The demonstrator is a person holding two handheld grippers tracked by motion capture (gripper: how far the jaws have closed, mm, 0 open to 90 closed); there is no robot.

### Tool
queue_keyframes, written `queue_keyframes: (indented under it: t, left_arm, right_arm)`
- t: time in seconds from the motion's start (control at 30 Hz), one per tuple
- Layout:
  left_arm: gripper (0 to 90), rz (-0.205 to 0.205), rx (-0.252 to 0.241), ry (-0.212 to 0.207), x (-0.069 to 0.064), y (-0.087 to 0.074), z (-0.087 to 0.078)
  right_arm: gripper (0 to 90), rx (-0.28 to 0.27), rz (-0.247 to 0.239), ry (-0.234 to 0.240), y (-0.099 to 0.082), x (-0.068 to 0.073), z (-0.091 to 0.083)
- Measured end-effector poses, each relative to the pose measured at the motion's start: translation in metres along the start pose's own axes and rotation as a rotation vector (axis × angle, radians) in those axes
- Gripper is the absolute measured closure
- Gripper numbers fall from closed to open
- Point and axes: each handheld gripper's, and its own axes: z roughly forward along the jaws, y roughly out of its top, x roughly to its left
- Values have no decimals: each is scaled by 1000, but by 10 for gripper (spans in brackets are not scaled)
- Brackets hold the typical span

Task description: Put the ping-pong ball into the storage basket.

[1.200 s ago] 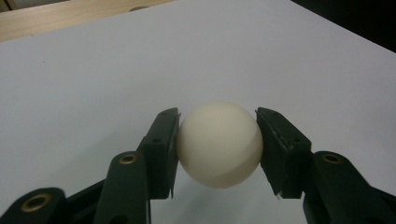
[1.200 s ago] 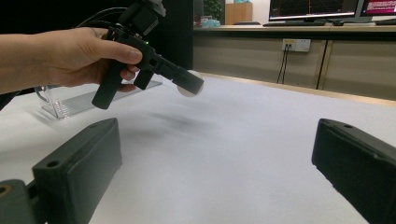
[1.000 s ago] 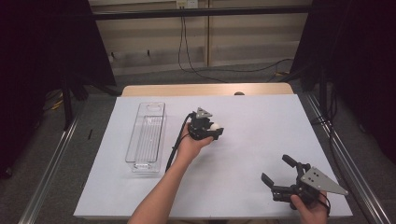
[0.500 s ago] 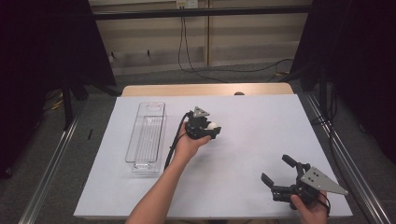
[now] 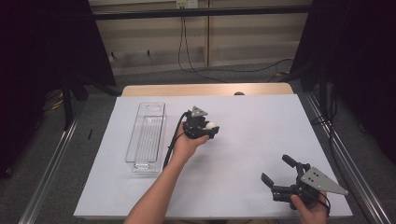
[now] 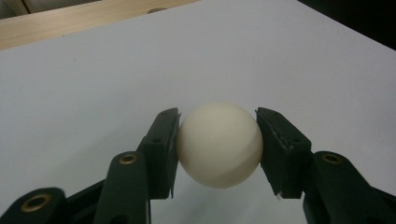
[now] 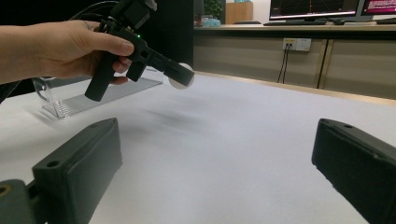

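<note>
A cream-white ball [image 6: 219, 144] sits clamped between the two black jaws of my left gripper [image 6: 217, 147], both pads pressing on its sides. In the high view that left gripper [image 5: 208, 127] hangs above the middle of the white table sheet [image 5: 261, 126] with the ball [image 5: 210, 125] at its tip. The right gripper view shows it from the side, the ball [image 7: 181, 75] held clear above the sheet. My right gripper [image 5: 278, 172] rests near the front right edge, jaws spread wide with nothing between them; its fingers [image 7: 79, 163] frame bare sheet.
A clear plastic tray [image 5: 147, 137] lies lengthwise on the left part of the sheet, left of the left hand. A wooden table edge [image 5: 205, 89] runs along the far side. Metal rails flank the table on both sides.
</note>
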Motion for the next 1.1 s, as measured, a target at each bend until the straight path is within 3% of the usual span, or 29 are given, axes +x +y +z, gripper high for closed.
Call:
queue_keyframes:
  t: [1.1]
  left_arm:
    - [511,-21,0,24,10,1,-14]
  right_arm:
    - [10,-1,-1,1,0,0,0]
